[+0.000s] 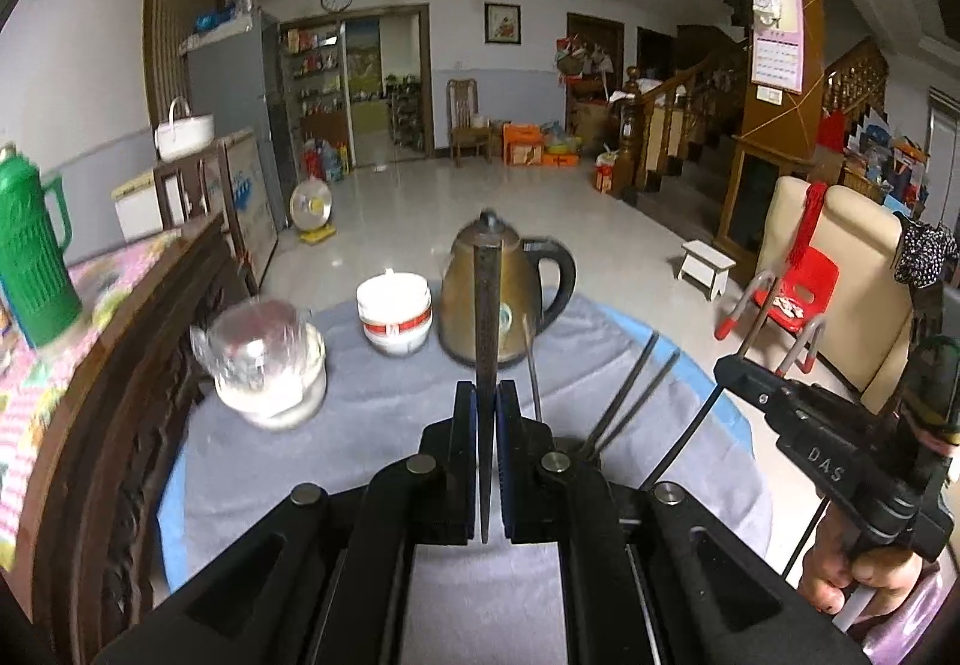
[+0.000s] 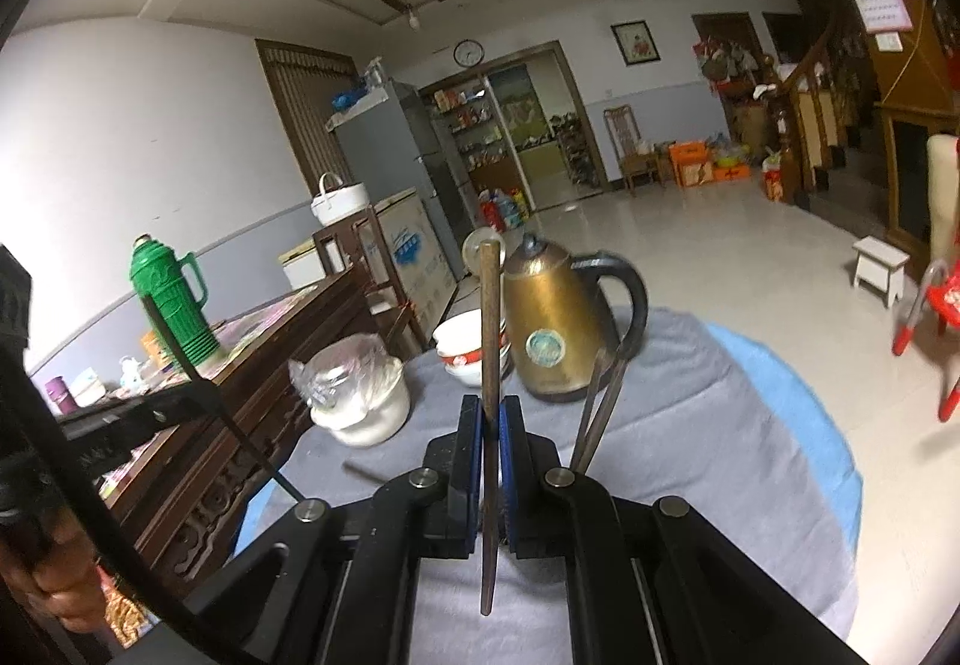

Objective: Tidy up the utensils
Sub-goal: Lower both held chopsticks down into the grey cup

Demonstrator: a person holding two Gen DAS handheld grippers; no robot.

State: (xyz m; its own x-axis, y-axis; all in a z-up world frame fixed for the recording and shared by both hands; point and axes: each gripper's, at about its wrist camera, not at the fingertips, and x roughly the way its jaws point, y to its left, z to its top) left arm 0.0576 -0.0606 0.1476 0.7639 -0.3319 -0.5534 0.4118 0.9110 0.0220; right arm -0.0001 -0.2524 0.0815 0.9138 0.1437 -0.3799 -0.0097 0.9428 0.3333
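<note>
Dark chopsticks (image 1: 487,329) (image 2: 491,341) stand clamped in both grippers (image 1: 486,401) (image 2: 491,413), pointing twelve. Loose pair (image 1: 630,395) lies at one o'clock, nearer the right.

A brass-coloured kettle (image 1: 492,299) with a black handle is standing on the grey tablecloth (image 1: 372,425), just beside stacked white bowls (image 1: 394,312). A white pot (image 1: 273,374), seemingly covered in clear plastic, is sitting to their left. A green thermos (image 2: 174,299) is standing on the wooden sideboard (image 2: 252,395).

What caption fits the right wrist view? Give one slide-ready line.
Right gripper shut on a chopstick, raised above the grey-clothed table before a brass kettle.
</note>
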